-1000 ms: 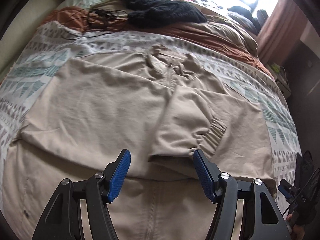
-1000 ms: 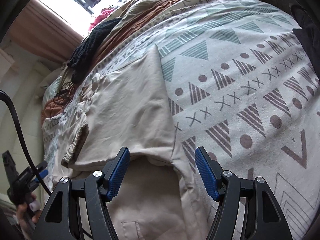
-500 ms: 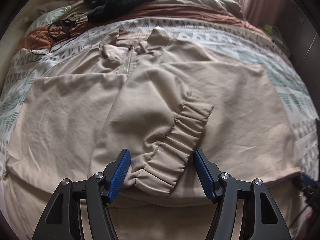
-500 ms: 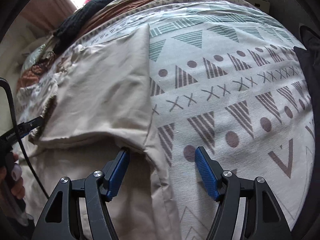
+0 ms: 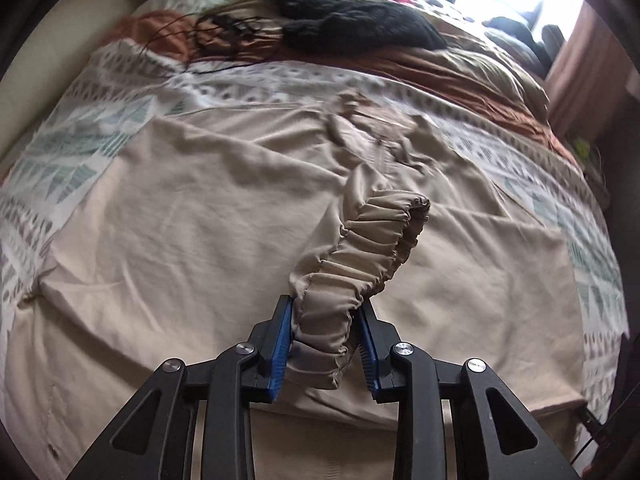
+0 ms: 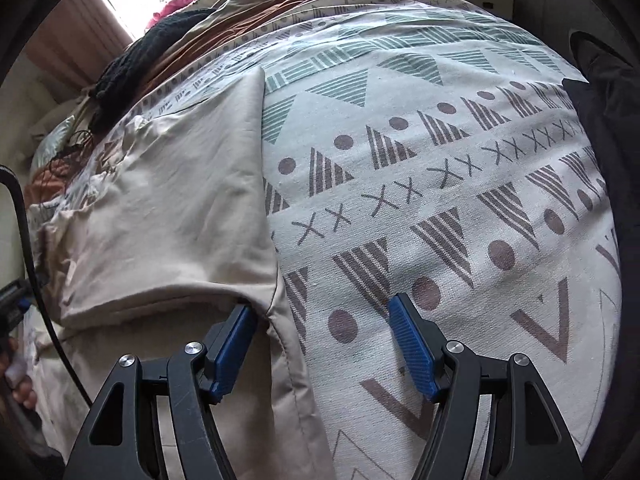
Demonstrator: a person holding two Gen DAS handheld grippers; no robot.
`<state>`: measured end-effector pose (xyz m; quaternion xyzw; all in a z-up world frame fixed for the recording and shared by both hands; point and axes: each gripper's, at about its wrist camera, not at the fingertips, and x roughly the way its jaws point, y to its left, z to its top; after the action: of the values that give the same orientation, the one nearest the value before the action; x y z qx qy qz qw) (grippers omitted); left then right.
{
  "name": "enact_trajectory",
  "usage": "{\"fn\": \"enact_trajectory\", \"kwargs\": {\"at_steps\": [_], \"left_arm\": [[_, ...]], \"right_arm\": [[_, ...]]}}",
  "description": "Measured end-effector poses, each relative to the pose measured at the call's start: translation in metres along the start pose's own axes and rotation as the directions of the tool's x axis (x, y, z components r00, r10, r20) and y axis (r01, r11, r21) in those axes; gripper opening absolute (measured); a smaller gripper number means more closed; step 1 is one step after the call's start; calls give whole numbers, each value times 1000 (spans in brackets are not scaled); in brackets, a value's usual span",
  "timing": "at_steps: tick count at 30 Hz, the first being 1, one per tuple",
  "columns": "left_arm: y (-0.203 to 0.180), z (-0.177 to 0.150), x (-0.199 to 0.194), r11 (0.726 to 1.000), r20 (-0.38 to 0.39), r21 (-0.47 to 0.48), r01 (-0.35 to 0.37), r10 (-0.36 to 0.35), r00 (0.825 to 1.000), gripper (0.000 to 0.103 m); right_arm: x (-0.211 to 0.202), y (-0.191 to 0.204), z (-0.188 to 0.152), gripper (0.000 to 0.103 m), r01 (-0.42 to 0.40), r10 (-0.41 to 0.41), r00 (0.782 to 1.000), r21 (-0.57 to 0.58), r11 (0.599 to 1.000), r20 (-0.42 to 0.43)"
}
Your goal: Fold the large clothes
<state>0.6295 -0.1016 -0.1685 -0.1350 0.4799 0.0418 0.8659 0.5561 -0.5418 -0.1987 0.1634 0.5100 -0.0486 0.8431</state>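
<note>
A bed's patterned cover [image 6: 440, 160] carries the limp, light beige jacket [image 5: 200, 220] — left gripper [image 5: 326, 320] closing on its elastic cuff [image 5: 360, 248], the firmest hold; right gripper [image 6: 324, 320] spread over the hem.

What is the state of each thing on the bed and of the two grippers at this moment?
left gripper: jaws closing, sleeve cuff between the pads.
right gripper: open, straddling the jacket's side edge, gripping nothing.
sleeve cuff: elastic, bunched, raised off the jacket.
beige jacket: spread flat on the bed, wrinkled.
patterned bedspread: flat under the jacket.
black knit garment: lying crumpled at the far end.
</note>
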Motion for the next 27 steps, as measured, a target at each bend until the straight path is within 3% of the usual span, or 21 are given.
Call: {"fn": "enact_trajectory", "kwargs": {"at_steps": [5,10,15,19,24,27], "left_arm": [[38,-4,12,998,-39,-70,3,-5,999,32],[65,-2,15,993,-45,-112,-48,43,998,34],[91,-1,-17,993,-27,-112,-27,24,999,35],[126,-5,-50,989,9,-145,-5,7,1000,53],[163,-9,-87,991,30,-137,7,-3,1000,57],[186,-14,-110,993,60,-119,12,-5,998,75]], "right_arm": [[-1,1,0,68,15,-15,1000,5,1000,9],[-1,5,-3,68,37,-37,999,-11,999,12],[0,7,-3,68,54,-54,998,-20,998,19],[-6,12,-6,68,70,-69,996,-20,997,49],[-18,19,-10,68,47,-48,997,14,999,66],[-35,26,-18,68,52,-53,994,9,999,98]]}}
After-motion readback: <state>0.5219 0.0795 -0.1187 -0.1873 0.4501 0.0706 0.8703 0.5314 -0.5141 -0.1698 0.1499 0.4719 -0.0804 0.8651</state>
